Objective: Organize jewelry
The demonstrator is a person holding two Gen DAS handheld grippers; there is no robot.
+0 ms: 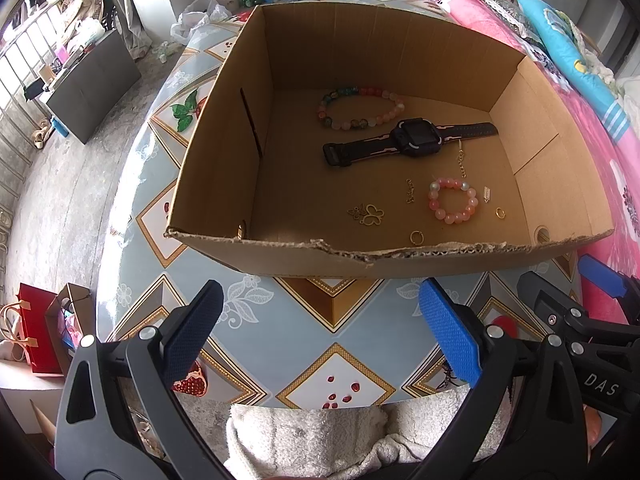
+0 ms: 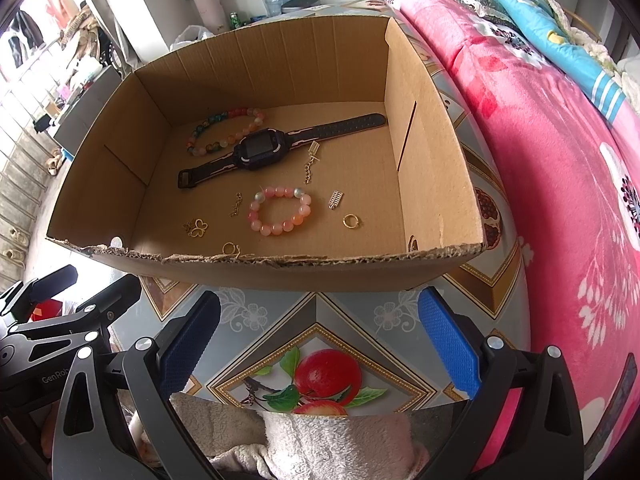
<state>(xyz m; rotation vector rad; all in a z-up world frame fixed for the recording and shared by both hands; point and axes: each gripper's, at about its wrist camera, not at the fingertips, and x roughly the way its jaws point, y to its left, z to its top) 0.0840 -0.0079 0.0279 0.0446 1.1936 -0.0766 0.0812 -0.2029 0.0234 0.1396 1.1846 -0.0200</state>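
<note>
Left gripper and right gripper: both wide open, empty, hovering short of the cardboard box. All jewelry sits on the box floor: butterfly charms, multicolour bead bracelet, smartwatch, pink bead bracelet, gold ring. Risks: pads likely too broad for the ring; torn front wall may snag. A second ring is half hidden behind that wall.

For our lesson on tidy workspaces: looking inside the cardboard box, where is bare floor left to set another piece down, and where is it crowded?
Bare floor lies along the slotted left wall of the cardboard box, left of the watch and butterfly charm, and in the far right corner behind the strap. Crowded: the near right, where the pink bracelet, chain, and gold rings cluster.
</note>
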